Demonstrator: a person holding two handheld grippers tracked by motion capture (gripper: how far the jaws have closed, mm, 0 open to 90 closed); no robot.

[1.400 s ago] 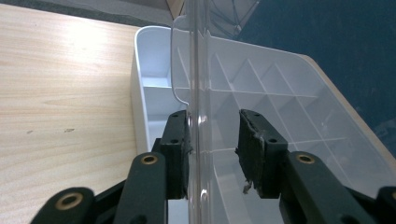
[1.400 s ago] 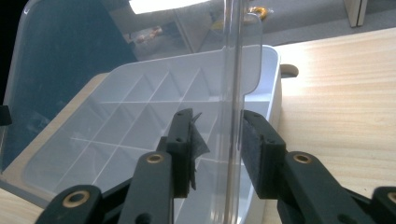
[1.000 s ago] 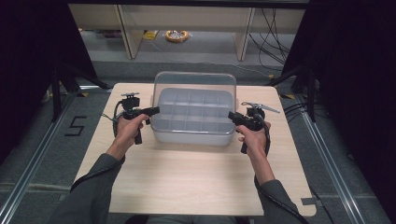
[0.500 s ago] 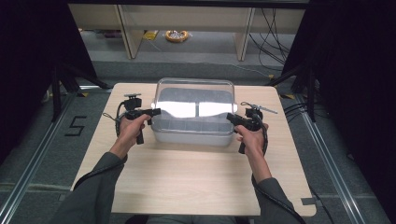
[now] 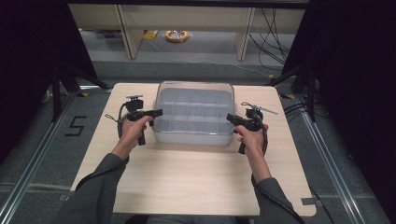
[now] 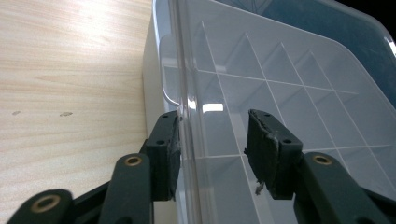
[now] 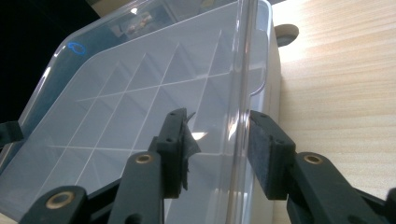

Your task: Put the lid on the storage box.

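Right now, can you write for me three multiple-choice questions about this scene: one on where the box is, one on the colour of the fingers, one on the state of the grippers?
1. Where is the clear box?
A. on the floor
B. on the wooden table, between the two grippers
C. on a shelf

2. What colour are the fingers?
A. black
B. white
C. yellow

3. How do the left gripper and right gripper stand?
A. both shut on a lid
B. both open, each straddling a side rim of the box
C. both far from the box

Answers: 1 B, the high view shows it there; 2 A, both gripper views show black; 3 B, a rim runs through each gap.
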